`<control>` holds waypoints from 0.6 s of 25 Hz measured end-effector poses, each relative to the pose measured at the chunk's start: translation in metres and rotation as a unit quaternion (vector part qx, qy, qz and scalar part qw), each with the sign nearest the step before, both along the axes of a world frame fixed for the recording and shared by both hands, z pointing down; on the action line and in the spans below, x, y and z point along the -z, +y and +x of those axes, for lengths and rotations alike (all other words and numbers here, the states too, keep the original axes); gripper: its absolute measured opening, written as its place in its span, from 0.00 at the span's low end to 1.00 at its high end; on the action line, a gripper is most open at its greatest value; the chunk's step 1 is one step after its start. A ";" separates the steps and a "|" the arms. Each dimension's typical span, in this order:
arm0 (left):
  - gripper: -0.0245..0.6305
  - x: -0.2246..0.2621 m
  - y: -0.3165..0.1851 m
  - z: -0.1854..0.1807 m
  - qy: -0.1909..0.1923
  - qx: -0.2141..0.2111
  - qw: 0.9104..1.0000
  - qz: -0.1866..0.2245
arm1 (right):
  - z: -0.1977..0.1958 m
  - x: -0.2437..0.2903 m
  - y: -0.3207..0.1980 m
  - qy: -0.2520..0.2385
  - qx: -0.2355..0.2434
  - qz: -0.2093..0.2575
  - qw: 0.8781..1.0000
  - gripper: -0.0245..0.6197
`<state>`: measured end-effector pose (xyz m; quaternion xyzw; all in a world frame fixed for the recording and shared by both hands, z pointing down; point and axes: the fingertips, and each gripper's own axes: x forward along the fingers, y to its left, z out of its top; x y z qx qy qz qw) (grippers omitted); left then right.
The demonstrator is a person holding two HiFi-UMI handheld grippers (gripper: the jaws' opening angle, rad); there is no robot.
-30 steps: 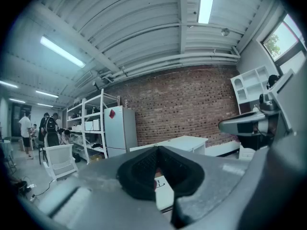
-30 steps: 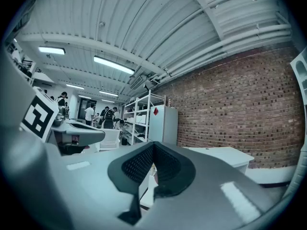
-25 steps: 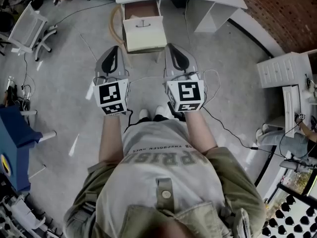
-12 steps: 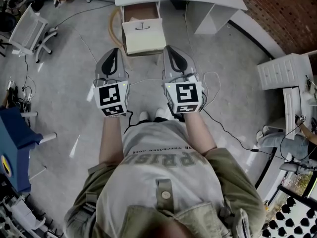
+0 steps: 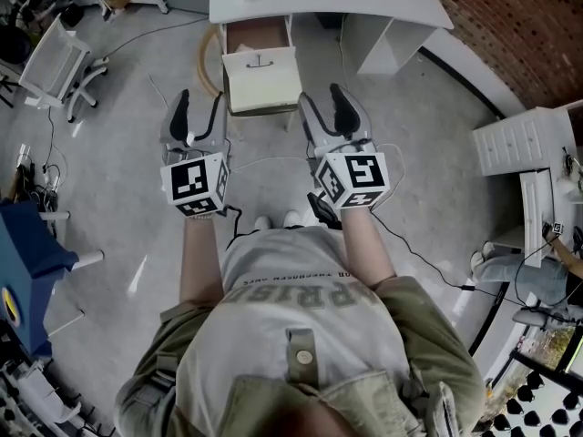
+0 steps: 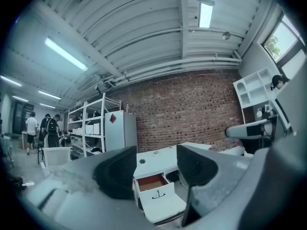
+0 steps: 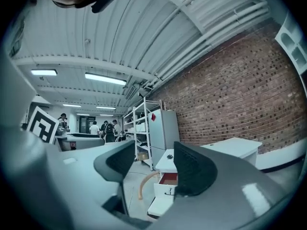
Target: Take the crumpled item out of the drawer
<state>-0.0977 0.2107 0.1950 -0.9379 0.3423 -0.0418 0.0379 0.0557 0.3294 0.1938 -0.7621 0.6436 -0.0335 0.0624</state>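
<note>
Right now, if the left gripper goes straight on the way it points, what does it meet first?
Probably the front of the open drawer, framed between the left gripper's opening, empty fingers. Nothing shows in between, though depth is unclear.

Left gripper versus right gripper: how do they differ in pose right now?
The left gripper hangs left of the open drawer; the right gripper hangs right of it. The right gripper reaches slightly farther toward the drawer than the left gripper. The right gripper's cube is turned, showing a side face; the left gripper's cube sits squarer. Shared: both aim at the drawer, well short of it, jaws opening with nothing between.
</note>
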 end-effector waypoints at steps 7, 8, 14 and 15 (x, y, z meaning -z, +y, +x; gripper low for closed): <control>0.48 -0.006 -0.002 0.014 -0.010 0.019 1.000 -0.004 | 0.030 -0.002 0.007 -0.011 -0.004 0.014 1.000 0.55; 0.48 -0.007 -0.002 0.015 -0.013 0.023 1.000 -0.005 | 0.034 -0.004 0.008 -0.014 -0.004 0.014 1.000 0.55; 0.49 -0.009 -0.008 0.012 -0.023 0.050 0.998 -0.001 | 0.054 -0.017 0.003 -0.034 -0.001 0.009 0.999 0.55; 0.51 -0.011 -0.010 0.011 -0.027 0.055 0.998 -0.002 | 0.054 -0.019 0.000 -0.036 0.001 0.007 0.999 0.55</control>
